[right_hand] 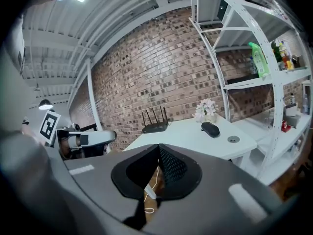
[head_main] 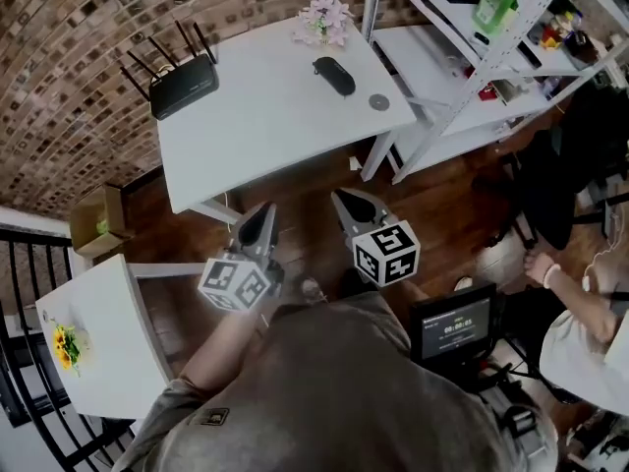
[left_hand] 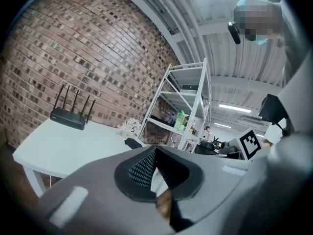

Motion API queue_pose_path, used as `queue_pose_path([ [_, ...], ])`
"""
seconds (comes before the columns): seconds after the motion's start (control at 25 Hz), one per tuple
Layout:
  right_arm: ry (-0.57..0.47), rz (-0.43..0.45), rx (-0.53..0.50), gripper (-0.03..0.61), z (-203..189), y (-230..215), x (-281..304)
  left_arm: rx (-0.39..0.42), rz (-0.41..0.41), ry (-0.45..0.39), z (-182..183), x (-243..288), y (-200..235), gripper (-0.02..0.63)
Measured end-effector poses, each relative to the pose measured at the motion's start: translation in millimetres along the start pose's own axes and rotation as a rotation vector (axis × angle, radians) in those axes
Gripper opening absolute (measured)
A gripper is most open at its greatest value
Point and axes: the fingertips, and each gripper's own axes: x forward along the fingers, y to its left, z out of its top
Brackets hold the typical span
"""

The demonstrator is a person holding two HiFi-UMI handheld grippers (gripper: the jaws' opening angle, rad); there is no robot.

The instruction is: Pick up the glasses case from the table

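The black glasses case [head_main: 334, 75] lies on the far right part of the white table [head_main: 256, 126], near a pot of pale flowers [head_main: 324, 18]. Both grippers hover over the wooden floor, short of the table's near edge. My left gripper [head_main: 258, 222] is shut and empty, and my right gripper [head_main: 351, 206] is likewise shut with nothing in it. In the right gripper view the glasses case [right_hand: 210, 129] shows well beyond the closed right gripper [right_hand: 159, 150]. The left gripper view catches the case [left_hand: 133, 143] just above the shut left gripper [left_hand: 155, 152].
A black router [head_main: 183, 85] stands at the table's left end, and a small round disc [head_main: 379, 102] lies near its right corner. A white metal shelf unit [head_main: 472, 57] stands to the right. A second white table [head_main: 98, 342] with a sunflower is lower left. A seated person [head_main: 580, 313] is at the right.
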Motion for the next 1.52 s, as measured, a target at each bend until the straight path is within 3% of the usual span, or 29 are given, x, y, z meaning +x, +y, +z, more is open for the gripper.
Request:
queue_pose_path([
  [0.32,0.023,-0.016,0.001,0.002,17,-60,55,-0.003,-0.001,0.010,12,72,31,-0.011],
  [0.68,0.070,-0.013,-0.043,0.002,58,-171,127,0.018,0.062,0.039,26,186,57,-0.011],
  [1.0,0.145,-0.029,-0.095,0.004,70,-232,176,-0.014,0.130,0.094,23,223,76,-0.011],
  [1.52,0.362,-0.038,-0.259,0.246,68,-272,280,-0.070,0.200,0.142,16,227,125,-0.011],
])
